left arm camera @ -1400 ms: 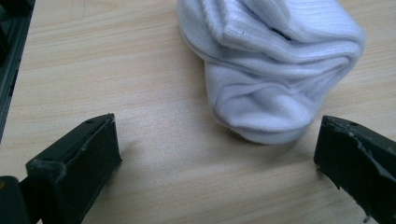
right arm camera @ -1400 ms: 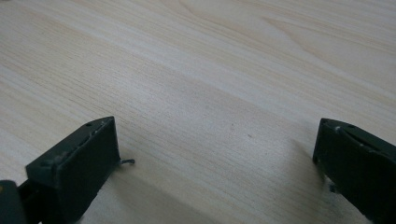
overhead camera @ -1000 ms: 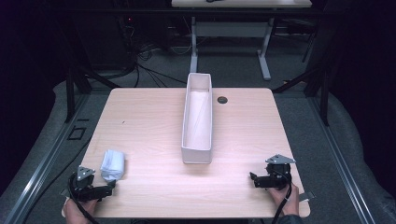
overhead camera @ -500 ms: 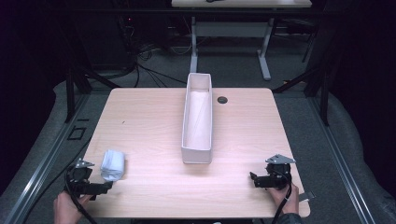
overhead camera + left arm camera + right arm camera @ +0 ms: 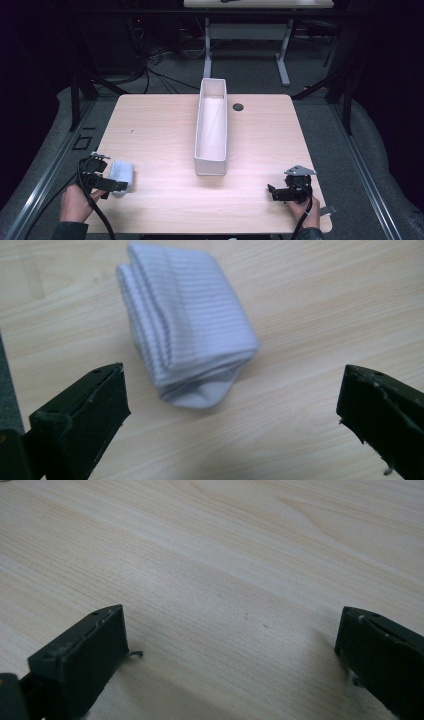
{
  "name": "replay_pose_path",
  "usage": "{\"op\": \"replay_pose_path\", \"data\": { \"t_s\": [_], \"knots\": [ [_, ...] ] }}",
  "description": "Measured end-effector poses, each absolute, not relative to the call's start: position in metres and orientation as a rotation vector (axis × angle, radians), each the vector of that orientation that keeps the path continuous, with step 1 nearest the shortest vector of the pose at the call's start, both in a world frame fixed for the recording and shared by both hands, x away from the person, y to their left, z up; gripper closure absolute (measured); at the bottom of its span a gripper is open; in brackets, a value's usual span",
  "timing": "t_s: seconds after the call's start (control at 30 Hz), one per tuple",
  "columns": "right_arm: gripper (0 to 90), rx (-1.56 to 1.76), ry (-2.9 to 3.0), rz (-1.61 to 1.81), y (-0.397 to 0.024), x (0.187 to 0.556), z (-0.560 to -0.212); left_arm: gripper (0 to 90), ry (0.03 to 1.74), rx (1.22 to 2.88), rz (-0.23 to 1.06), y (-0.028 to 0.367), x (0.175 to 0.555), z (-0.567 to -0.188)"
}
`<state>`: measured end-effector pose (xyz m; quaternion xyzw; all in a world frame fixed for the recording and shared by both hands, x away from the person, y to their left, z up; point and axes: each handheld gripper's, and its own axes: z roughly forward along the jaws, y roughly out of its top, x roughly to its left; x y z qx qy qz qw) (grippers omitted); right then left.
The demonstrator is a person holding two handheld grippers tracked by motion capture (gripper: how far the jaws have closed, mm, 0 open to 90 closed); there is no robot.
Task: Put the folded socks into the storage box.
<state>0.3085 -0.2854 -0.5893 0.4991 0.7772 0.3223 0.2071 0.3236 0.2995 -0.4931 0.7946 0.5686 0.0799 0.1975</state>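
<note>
A folded white ribbed sock (image 5: 122, 174) lies flat near the table's front left corner. My left gripper (image 5: 111, 176) is right beside the sock's left edge, held in a hand. In the left gripper view the sock (image 5: 185, 330) lies just ahead of the left gripper (image 5: 234, 379), whose jaws are spread wide open and apart from it. My right gripper (image 5: 274, 192) rests low at the front right of the table, held in the other hand. In the right gripper view the right gripper (image 5: 230, 616) is open over bare wood with nothing between its jaws.
A long, narrow white bin (image 5: 212, 127) stands open in the middle of the wooden table (image 5: 155, 125), running front to back. A small dark grommet hole (image 5: 238, 106) sits to the right of the bin's far end. Cables trail from both grippers over the front edge.
My left gripper has moved forward from the table's front edge to sit alongside the sock. The sock, the bin and the right gripper have stayed put.
</note>
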Motion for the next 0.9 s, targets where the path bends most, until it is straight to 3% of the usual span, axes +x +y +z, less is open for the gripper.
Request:
{"op": "replay_pose_path", "data": {
  "t_s": [0.43, 0.9],
  "knots": [
    [0.5, 1.377, 2.166, 0.897, -0.285, 0.308, -0.589, 3.3, 1.635, 2.278, 0.103, 0.284, 0.370, -0.503],
    [0.8, 1.378, 2.165, 0.897, -0.285, 0.308, -0.589, 13.9, 1.770, 2.317, 0.110, 0.297, 0.382, -0.525]
  ]
}}
